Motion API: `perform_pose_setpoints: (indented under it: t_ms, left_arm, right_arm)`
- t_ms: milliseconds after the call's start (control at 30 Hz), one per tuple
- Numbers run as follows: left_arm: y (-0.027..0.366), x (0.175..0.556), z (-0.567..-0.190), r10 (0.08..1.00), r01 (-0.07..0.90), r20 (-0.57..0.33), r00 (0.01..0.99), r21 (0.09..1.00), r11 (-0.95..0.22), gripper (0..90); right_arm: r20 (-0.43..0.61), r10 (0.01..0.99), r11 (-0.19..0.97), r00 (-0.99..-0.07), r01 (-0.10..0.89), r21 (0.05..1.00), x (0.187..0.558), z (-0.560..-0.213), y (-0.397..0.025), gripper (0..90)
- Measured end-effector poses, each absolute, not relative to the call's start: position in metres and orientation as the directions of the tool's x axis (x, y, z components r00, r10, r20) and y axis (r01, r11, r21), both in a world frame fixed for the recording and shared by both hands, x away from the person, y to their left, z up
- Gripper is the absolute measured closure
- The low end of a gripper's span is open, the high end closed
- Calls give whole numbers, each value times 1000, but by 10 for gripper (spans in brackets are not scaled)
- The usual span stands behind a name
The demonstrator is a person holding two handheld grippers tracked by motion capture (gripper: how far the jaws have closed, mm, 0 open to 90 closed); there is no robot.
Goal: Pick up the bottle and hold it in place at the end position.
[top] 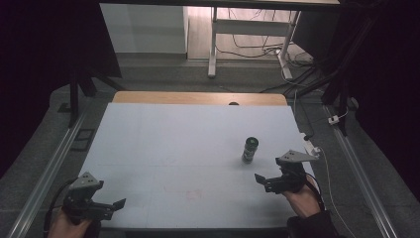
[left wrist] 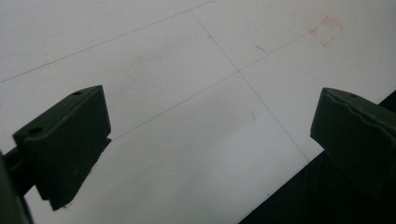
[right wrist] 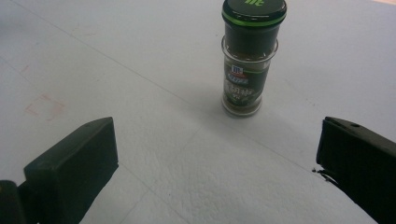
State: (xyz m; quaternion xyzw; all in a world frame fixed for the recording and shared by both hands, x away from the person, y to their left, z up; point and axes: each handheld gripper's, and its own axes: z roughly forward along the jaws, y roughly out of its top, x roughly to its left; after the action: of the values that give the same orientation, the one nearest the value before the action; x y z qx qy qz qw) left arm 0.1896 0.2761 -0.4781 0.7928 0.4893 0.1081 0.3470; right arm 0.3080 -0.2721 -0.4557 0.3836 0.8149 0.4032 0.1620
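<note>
A small glass spice jar (top: 249,150) with a dark cap ringed in green stands upright right of centre on the white table (top: 168,139). In the right gripper view the jar (right wrist: 247,60) stands ahead of the jaws and apart from them. My right gripper (top: 259,180) hovers just in front of the jar, open and holding nothing (right wrist: 215,158). Held low at the table's near left corner, my left gripper (top: 117,205) is open too, with bare table between its jaws (left wrist: 210,135).
A faint red square mark (left wrist: 327,31) is drawn on the table near its front middle (right wrist: 44,107). A wooden strip (top: 198,97) borders the far edge. Metal rails (top: 49,168) run along both sides. A white desk frame (top: 213,44) and floor cables (top: 257,49) lie beyond.
</note>
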Motion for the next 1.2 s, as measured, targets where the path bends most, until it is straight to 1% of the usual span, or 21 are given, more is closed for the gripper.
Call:
perform_pose_setpoints:
  t_ms: [300, 533, 933, 1167, 1200]
  left_arm:
    - [276, 190, -478, 850, 700, -170, 499, 658, -279, 0]
    - [277, 189, -478, 852, 700, -172, 494, 660, -272, 0]
    - [277, 190, -478, 848, 698, -171, 501, 660, -279, 0]
    - [277, 190, -478, 847, 698, -172, 503, 658, -281, 0]
    - [277, 190, -478, 847, 698, -173, 503, 659, -280, 0]
  right_arm:
    - [50, 749, 385, -661, 495, 779, 323, -460, -266, 0]
    - [85, 746, 386, -661, 533, 753, 342, -467, -261, 0]
    - [45, 754, 435, -655, 551, 712, 368, -483, -254, 0]
    - [24, 752, 458, -658, 549, 699, 380, -491, -249, 0]
    - [7, 745, 476, -667, 539, 694, 383, -494, -247, 0]
